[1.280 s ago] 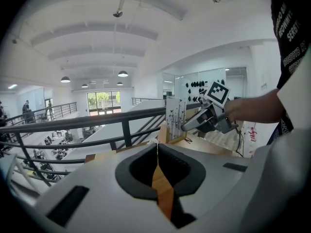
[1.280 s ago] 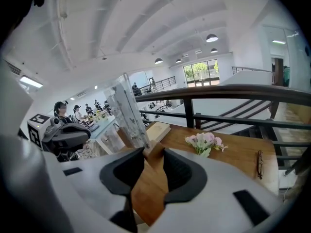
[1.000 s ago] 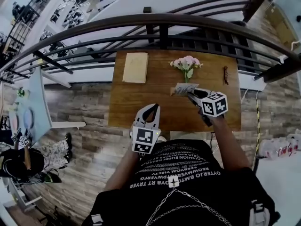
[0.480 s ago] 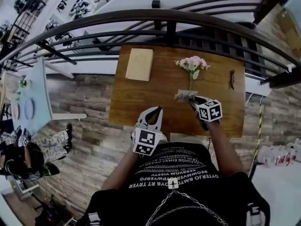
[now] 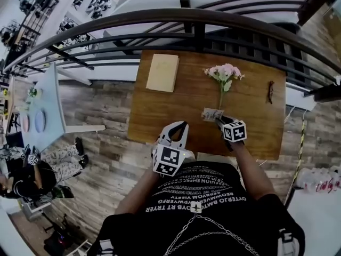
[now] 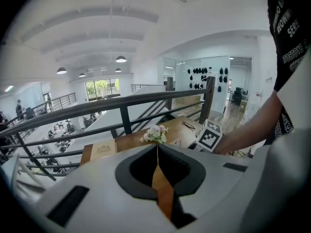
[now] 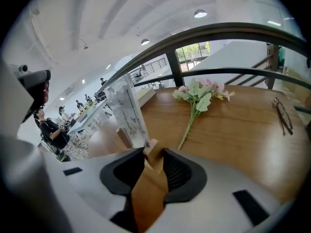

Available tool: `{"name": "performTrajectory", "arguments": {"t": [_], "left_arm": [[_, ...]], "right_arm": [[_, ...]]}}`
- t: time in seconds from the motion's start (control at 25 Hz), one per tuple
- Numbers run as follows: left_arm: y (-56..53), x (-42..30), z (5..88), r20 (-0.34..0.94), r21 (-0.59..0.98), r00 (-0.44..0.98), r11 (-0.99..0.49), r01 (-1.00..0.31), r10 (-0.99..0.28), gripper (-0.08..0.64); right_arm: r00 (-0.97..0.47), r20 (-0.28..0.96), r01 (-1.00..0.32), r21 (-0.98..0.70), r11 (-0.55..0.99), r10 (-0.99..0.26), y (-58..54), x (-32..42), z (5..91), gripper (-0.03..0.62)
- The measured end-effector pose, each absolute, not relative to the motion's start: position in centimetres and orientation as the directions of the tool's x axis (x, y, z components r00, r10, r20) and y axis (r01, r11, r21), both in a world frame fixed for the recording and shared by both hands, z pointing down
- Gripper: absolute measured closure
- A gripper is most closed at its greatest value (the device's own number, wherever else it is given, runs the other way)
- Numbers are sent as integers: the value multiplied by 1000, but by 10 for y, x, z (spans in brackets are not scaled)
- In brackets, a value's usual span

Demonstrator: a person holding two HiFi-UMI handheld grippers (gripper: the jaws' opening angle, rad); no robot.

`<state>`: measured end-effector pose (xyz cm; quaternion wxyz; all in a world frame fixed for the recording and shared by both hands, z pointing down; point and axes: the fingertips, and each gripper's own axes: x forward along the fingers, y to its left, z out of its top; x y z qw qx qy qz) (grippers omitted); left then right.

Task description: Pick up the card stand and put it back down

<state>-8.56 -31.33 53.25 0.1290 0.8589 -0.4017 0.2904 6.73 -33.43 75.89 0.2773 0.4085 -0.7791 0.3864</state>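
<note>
The card stand (image 5: 211, 113), a clear upright sheet (image 7: 126, 111) on a small wooden base (image 7: 152, 151), is at the front middle of the wooden table (image 5: 154, 116). My right gripper (image 5: 219, 120) is shut on the wooden base, low over the tabletop. Whether the base touches the wood I cannot tell. My left gripper (image 5: 180, 127) hovers at the table's front edge, left of the stand. Its jaws are together with nothing between them. In the left gripper view, the left gripper (image 6: 157, 152) points toward the flowers.
A tan booklet (image 5: 163, 72) lies at the table's back left. A sprig of pink flowers (image 5: 225, 73) lies just beyond the stand, with spectacles (image 5: 270, 91) at the right edge. A dark metal railing (image 5: 197, 23) runs behind the table. Plank floor surrounds it.
My right gripper has come down with the card stand, closer to the tabletop and slightly nearer me. The left gripper has stayed by the front edge.
</note>
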Motion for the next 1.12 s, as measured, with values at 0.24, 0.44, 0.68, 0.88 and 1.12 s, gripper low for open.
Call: {"name": "performTrajectory", "arguments": {"t": [0.24,0.44,0.68,0.88,1.12], "left_arm": [[-322,-91,531,604,-25,480,-617,-787,-636,531],[-316,-104,534,616,-24,452,-589,-808,-645,531],[-311,-125,523,601,-33,435,-565,-825,-671,531],[-305,-144,515,577,-37,431,-549,-835,-694,531],[-308,-164,490,512,-49,429,-523,-851,-745,531]], "right_arm": [[-509,769,-853,-390,347,-387,-329,65,789,460],[-511,781,-842,-371,392,-358,-324,55,803,462],[-494,775,-843,-318,433,-393,-325,48,798,454],[-477,749,-863,-299,408,-460,-320,60,773,403],[-359,734,-921,-178,347,-576,-303,90,720,512]]}}
